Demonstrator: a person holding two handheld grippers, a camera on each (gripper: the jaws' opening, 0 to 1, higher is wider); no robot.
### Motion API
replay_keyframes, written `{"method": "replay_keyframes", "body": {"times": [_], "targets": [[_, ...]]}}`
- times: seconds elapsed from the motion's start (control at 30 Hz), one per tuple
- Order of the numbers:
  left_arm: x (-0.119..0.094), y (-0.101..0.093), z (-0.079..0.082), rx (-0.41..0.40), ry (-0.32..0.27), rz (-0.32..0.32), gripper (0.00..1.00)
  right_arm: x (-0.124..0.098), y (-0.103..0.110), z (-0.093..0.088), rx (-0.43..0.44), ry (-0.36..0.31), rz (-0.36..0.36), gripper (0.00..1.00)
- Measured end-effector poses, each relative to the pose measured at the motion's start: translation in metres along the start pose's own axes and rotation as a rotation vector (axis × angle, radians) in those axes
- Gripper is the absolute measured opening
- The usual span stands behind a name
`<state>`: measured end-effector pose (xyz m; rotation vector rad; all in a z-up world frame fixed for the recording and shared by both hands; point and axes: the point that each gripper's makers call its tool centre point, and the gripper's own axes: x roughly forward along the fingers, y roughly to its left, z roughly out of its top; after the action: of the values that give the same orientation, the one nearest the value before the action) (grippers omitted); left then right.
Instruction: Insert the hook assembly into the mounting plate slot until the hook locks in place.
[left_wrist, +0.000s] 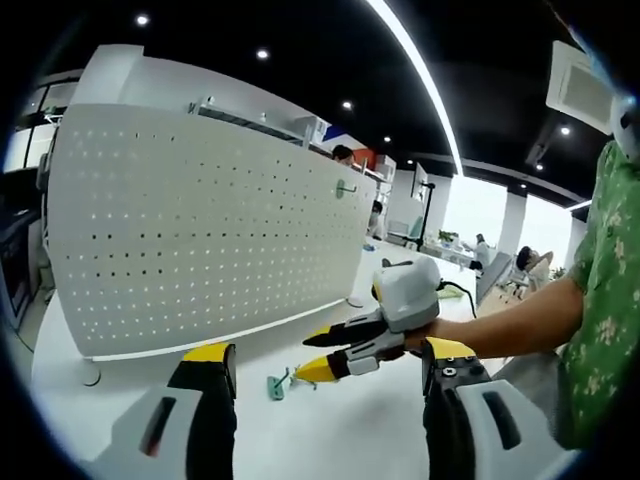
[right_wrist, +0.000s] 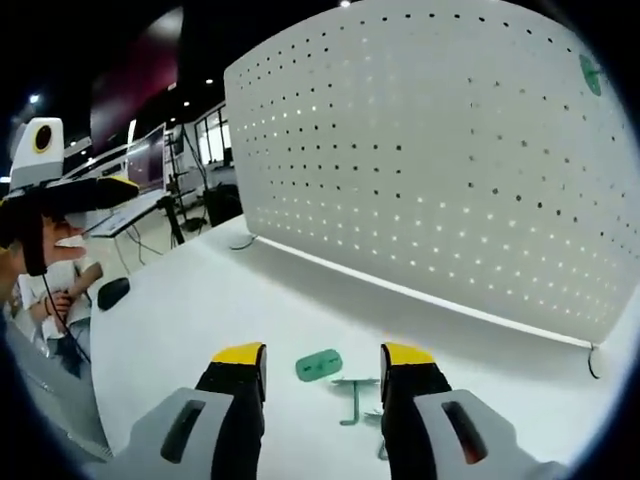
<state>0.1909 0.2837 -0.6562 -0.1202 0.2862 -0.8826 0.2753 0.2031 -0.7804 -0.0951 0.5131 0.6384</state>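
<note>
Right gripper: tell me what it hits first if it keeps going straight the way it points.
Likely the green hook assembly lying on the table between the right gripper's open jaws; beyond it stands the white pegboard. Depth is uncertain.

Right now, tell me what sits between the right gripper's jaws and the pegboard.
In the right gripper view, the green hook assembly lies on the white table just ahead of the right gripper; beyond it, bare tabletop runs to the pegboard.

Hook assembly (right_wrist: 335, 378) on table (right_wrist: 200, 310), before upright pegboard (right_wrist: 440, 150), one hook (left_wrist: 345, 187) on pegboard
</note>
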Motion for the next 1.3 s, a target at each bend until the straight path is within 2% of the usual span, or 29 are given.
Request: {"method": "replay_keyframes", "body": {"times": [0.37, 0.8, 1.3], "targets": [[-0.003, 0.007, -0.005, -0.004, 0.009, 0.015, 0.78, 0.013, 0.003, -0.012, 0.041, 0.049, 0.02, 0.42], [-0.006, 0.013, -0.009, -0.019, 0.008, 0.025, 0.77, 0.025, 0.007, -0.022, 0.097, 0.109, 0.035, 0.29], [-0.009, 0.019, -0.014, -0.035, 0.008, 0.035, 0.76, 0.041, 0.005, -0.018, 0.124, 0.127, 0.029, 0.22]]}}
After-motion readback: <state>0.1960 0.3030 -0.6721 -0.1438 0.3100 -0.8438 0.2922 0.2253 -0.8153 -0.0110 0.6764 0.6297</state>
